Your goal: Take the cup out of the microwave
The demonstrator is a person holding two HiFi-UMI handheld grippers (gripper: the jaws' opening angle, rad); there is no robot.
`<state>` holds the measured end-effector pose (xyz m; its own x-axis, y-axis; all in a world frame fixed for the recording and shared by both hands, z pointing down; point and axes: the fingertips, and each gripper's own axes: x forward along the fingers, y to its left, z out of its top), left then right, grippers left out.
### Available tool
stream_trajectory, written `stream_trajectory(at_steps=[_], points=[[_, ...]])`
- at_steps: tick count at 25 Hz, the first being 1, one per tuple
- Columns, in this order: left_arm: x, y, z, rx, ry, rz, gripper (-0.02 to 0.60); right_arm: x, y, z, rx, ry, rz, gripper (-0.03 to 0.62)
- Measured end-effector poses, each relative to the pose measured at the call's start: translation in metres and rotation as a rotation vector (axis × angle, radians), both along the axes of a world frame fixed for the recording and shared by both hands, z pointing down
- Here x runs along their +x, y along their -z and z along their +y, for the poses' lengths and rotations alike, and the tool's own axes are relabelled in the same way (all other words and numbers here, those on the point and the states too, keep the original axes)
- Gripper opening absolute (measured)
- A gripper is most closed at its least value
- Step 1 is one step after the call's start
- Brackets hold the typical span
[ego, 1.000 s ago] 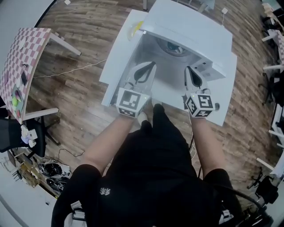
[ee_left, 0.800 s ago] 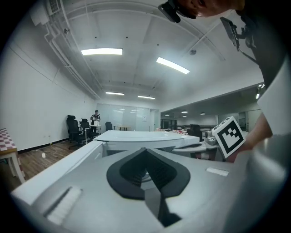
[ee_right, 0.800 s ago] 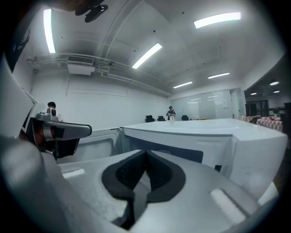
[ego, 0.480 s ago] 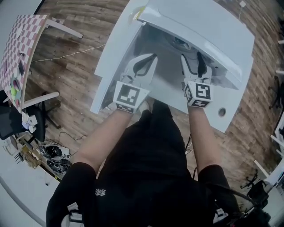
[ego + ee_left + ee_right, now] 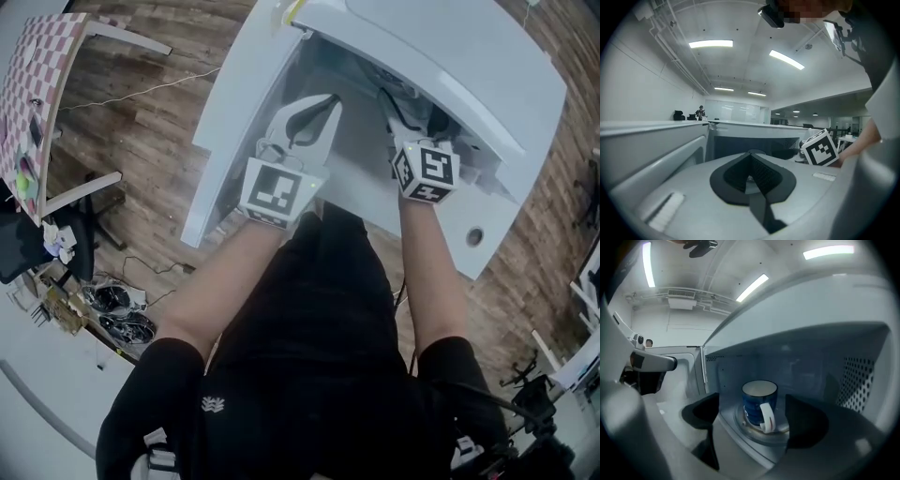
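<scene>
A blue cup (image 5: 758,401) with a white handle turned toward me stands upright on the glass turntable (image 5: 740,420) inside the white microwave (image 5: 441,56). My right gripper (image 5: 752,416) is at the mouth of the cavity and its jaws are opening. The cup is ahead in the gap and the pads do not touch it. In the head view the right gripper (image 5: 398,103) reaches under the microwave's top, which hides the cup. My left gripper (image 5: 323,108) is shut and empty, held to the left of the right one in front of the opening.
The microwave door (image 5: 234,141) hangs open to the left. The microwave sits on a white table (image 5: 487,244) over a wooden floor. A pink checkered table (image 5: 37,84) stands far left, and cables and clutter (image 5: 112,319) lie on the floor at lower left.
Both grippers have moved forward and down toward the microwave opening. The right gripper's jaws have gone from shut to wide apart. The left gripper stays shut.
</scene>
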<state>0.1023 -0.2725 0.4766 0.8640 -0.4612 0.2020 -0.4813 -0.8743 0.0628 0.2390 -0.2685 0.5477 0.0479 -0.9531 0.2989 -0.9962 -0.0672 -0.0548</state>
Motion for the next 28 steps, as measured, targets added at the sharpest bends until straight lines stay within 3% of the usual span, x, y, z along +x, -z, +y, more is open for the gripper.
stream_trajectory(at_steps=[2, 5, 22, 28], points=[[0.003, -0.003, -0.002, -0.005, 0.001, 0.000, 0.000, 0.004, -0.004, -0.007, 0.003, -0.001, -0.005, 0.465], [0.005, -0.005, -0.004, -0.010, 0.005, 0.001, 0.000, 0.007, -0.015, -0.016, -0.021, 0.009, -0.008, 0.477], [-0.002, -0.023, -0.026, -0.040, 0.056, -0.018, 0.000, 0.021, -0.039, -0.066, -0.031, 0.012, -0.011, 0.477], [-0.002, -0.020, -0.031, -0.040, 0.070, -0.023, 0.000, 0.018, -0.048, -0.074, -0.061, 0.047, 0.031, 0.477]])
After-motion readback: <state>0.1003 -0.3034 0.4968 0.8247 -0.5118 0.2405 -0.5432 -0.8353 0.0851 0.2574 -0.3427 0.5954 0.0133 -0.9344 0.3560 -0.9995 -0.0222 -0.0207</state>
